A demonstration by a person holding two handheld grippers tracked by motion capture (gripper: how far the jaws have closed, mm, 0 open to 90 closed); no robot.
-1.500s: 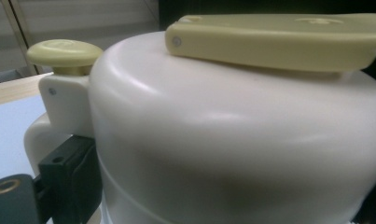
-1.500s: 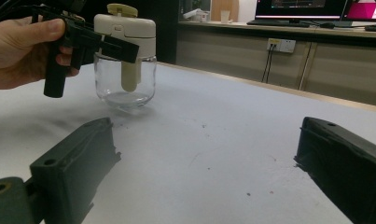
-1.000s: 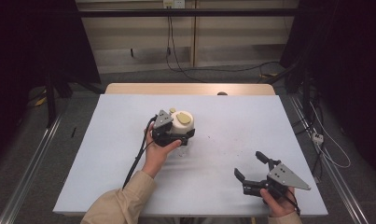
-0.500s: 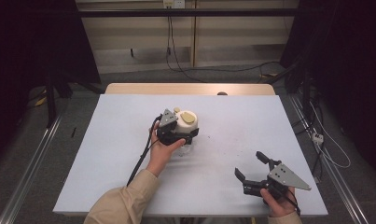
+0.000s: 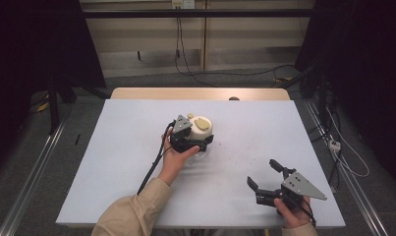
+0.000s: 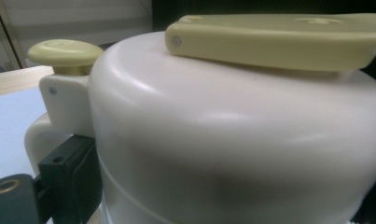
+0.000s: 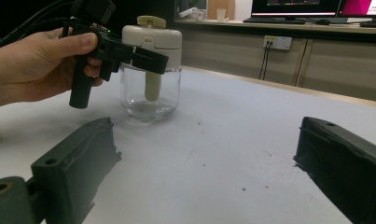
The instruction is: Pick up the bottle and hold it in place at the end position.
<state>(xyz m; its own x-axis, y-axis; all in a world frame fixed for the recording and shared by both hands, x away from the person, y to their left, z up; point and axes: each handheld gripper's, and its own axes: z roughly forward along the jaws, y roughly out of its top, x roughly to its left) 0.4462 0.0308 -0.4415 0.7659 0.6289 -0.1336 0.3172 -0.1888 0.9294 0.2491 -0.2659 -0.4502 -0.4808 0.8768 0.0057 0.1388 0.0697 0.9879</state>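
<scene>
We recorded the left gripper [image 5: 198, 143] clamped around the cream lid of the glass jar [image 7: 149, 95], which stood upright on the counter [image 5: 117, 162] near its middle; one black jaw pressed the lid's side below the yellow knob [image 6: 65, 52]. The right gripper [image 5: 267, 178] rested near the counter's front right, well apart from the jar, jaws spread wide, holding nothing.

In the left gripper view the jar's cream lid [image 6: 232, 140] runs off the right and bottom edges, and only one black jaw shows, at the lower left. From above, the left tool [image 5: 191, 142] covers the jar's [image 5: 201, 129] glass body. The right tool's [image 7: 213, 177] jaws are cropped below.
</scene>
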